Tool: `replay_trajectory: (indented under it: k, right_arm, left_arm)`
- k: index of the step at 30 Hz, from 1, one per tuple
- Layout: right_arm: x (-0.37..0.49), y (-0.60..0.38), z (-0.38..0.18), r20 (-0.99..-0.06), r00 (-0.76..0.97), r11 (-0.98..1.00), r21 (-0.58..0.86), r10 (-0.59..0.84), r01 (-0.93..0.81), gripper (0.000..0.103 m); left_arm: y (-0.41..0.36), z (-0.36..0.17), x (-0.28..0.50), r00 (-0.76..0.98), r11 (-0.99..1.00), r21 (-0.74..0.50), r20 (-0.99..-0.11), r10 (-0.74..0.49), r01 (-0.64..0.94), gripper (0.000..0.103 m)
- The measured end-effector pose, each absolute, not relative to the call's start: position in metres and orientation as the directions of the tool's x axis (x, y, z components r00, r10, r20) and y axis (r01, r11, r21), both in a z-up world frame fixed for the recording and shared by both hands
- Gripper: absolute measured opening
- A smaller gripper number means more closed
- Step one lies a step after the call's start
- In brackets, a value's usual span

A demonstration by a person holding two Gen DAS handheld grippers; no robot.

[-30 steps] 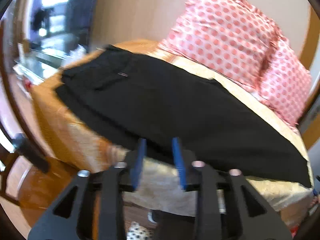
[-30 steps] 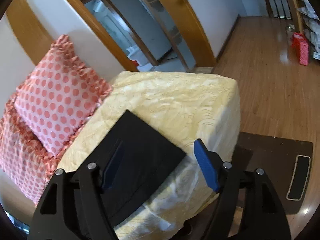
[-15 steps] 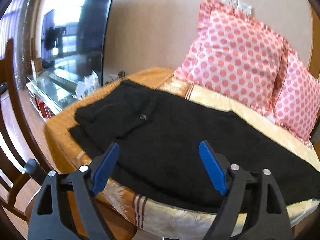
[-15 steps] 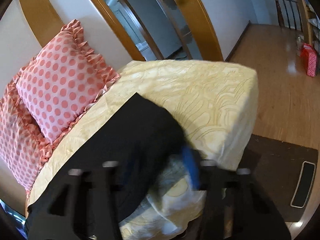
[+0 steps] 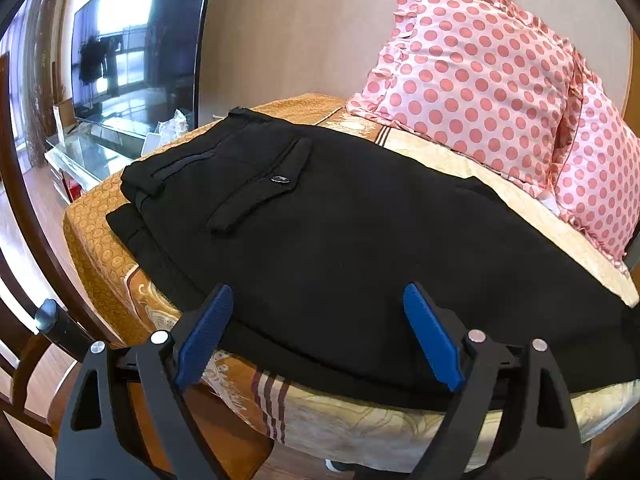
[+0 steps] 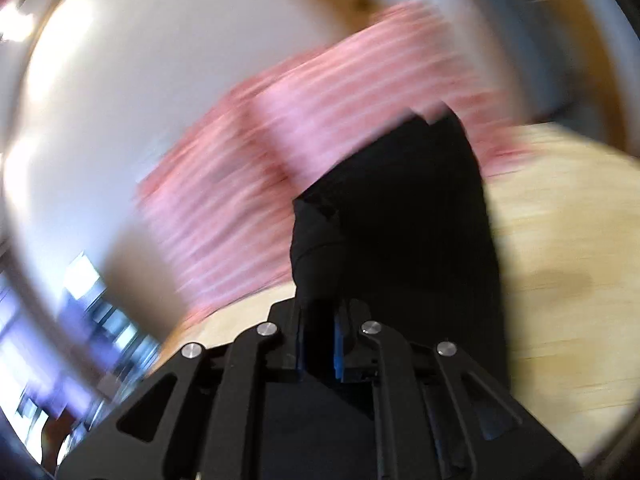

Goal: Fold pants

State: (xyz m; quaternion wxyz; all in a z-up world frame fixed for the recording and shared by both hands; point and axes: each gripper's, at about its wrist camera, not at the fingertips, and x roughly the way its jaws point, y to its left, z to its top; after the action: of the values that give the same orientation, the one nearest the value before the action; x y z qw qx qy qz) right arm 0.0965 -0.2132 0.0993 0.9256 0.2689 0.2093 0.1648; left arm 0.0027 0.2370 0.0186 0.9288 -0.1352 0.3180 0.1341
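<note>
Black pants (image 5: 340, 232) lie flat along the bed, waistband and back pocket at the far left, legs running right. My left gripper (image 5: 316, 332) is open, its blue fingers apart just above the near edge of the pants. In the blurred right wrist view my right gripper (image 6: 318, 344) is shut on the leg end of the pants (image 6: 400, 220), and black cloth rises from between its fingers over the bed.
Two pink polka-dot pillows (image 5: 480, 76) lean on the wall behind the pants. The bed has a yellow and orange cover (image 5: 100, 248). A dark TV (image 5: 132, 48) and a glass stand are at the left. A wooden chair (image 5: 48, 328) is near the bed's left corner.
My left gripper opened wide and moved in over the pants' near edge. My right gripper closed on the leg end and swung it up fast, blurring its view.
</note>
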Motion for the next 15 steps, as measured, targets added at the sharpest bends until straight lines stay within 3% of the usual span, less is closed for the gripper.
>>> replay_trajectory:
  k: [3,5,7,12,14,15]
  right_arm:
    - [0.135,-0.101,0.078,-0.37,0.67,0.726,0.57,0.644,-0.384,0.01]
    - [0.151,-0.03,0.042,-0.507,0.518,0.722,0.539,0.689,-0.434,0.01]
    - [0.156,0.004,0.012,-0.582,0.427,0.722,0.546,0.692,-0.425,0.01]
    - [0.144,0.01,0.03,-0.496,0.54,0.731,0.513,0.68,-0.45,0.011]
    - [0.135,0.026,0.032,-0.527,0.537,0.751,0.417,0.658,-0.512,0.014]
    - [0.13,0.038,0.027,-0.564,0.523,0.76,0.359,0.639,-0.542,0.021]
  left_arm:
    - [0.239,0.021,0.006,0.761,0.925,-0.177,-0.629,0.157,-0.337,0.088]
    - [0.243,0.026,0.0,0.772,0.918,-0.216,-0.621,0.133,-0.332,0.088]
    - [0.248,0.035,-0.012,0.789,0.914,-0.243,-0.602,0.12,-0.324,0.088]
    - [0.28,0.052,-0.041,0.8,0.884,-0.249,-0.566,0.2,-0.397,0.089]
    - [0.3,0.046,-0.041,0.787,0.855,-0.293,-0.585,0.195,-0.429,0.089]
    - [0.306,0.043,-0.039,0.784,0.844,-0.314,-0.593,0.183,-0.435,0.089]
